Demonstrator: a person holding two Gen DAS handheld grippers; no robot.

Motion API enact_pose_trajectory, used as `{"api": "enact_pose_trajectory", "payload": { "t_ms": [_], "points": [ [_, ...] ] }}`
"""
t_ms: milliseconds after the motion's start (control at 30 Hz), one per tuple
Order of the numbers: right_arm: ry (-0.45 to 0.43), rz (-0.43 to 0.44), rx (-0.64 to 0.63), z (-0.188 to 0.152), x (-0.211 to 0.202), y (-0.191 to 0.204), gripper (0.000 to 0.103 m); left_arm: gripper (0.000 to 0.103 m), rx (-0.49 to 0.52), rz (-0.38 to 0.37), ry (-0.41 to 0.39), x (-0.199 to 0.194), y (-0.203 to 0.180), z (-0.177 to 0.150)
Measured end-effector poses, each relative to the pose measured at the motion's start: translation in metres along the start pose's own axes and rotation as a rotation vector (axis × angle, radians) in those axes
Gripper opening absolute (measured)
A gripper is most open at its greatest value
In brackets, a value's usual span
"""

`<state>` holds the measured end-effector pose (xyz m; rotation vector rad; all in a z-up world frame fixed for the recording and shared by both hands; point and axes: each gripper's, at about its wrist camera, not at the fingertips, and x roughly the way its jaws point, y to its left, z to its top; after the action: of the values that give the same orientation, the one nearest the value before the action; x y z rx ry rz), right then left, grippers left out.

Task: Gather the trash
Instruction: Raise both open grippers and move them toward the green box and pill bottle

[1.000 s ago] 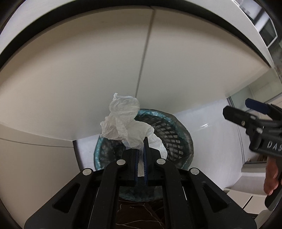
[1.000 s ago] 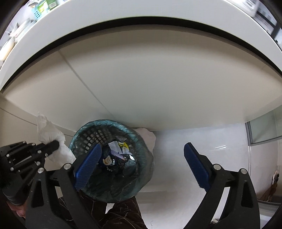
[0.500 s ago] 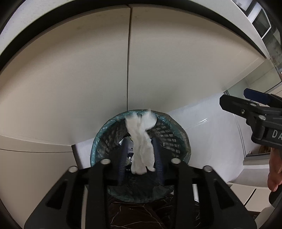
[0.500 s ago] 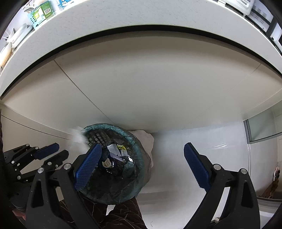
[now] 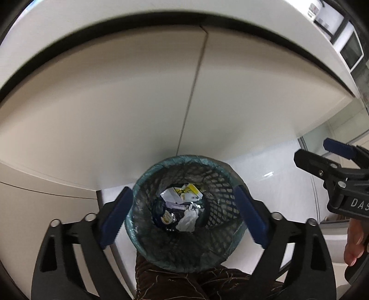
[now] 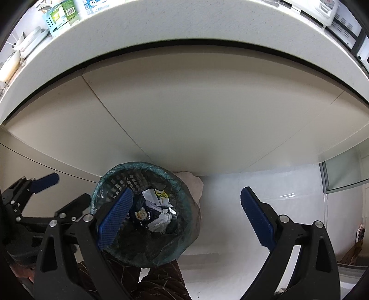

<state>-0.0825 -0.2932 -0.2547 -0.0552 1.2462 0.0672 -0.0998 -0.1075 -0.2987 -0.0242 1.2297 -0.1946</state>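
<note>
Tissue (image 5: pixel 188 219) in bin (image 5: pixel 184 256) below left gripper (image 5: pixel 184 217)

A white tabletop (image 6: pixel 207 25) curves across the top, with a dark gap beneath its edge. On it, far left, stand a green box (image 6: pixel 65 11), a pale blue box (image 6: pixel 52 24) with dots and a white tray (image 6: pixel 31 39); at the right end sit white appliances (image 6: pixel 329 9). Below run beige cabinet doors (image 5: pixel 115 103), split by a thin seam (image 5: pixel 191 97). The floor (image 6: pixel 230 226) is glossy white. Dark brown fabric (image 5: pixel 180 283) with pale veins fills the bottom edge. A glass panel (image 6: pixel 343 170) stands at right.
</note>
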Motion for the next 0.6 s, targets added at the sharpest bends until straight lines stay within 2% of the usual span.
{"api": "enact_pose_trajectory", "payload": {
  "t_ms": [133,367,600],
  "points": [
    [-0.018,-0.018,-0.019,0.010,-0.015,0.002,0.091,0.097,-0.014,0.021,-0.039,-0.020,0.009,0.008],
    [-0.043,-0.016,-0.051,0.043,-0.058,0.013,0.091,0.097,-0.070,0.036,-0.093,-0.072,0.029,0.032],
    [-0.149,0.007,-0.074,0.069,-0.113,0.025,0.091,0.097,-0.152,0.053,-0.128,-0.125,0.052,0.055]
  ]
}}
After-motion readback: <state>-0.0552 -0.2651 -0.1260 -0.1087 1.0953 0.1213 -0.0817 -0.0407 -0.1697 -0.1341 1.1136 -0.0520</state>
